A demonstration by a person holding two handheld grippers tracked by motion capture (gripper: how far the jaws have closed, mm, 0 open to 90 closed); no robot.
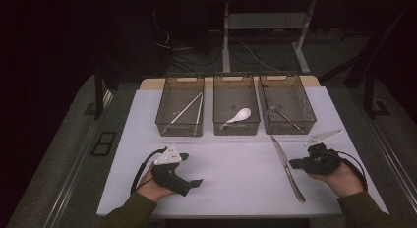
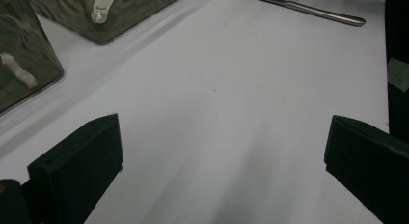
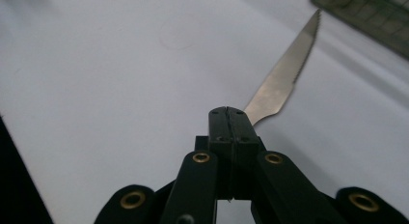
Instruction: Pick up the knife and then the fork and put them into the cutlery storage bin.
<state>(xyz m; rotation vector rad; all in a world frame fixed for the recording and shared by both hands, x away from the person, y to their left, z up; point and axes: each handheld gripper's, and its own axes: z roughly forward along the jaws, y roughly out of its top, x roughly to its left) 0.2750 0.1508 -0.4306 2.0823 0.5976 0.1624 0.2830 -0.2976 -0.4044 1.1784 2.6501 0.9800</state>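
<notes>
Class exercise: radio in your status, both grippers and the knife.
Left gripper open, idle. Right gripper shut, beside knife. Knife flat on the table, path unobstructed.

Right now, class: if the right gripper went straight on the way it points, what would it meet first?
Most likely the knife. The right gripper, jaws shut, points at it, with the blade just ahead and only bare table beyond. Whether they already touch is unclear.

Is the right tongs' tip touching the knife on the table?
Cannot tell. In the right gripper view the shut right tongs overlap the knife blade's base; in the high view they lie close beside it, with no plain gap.
</notes>
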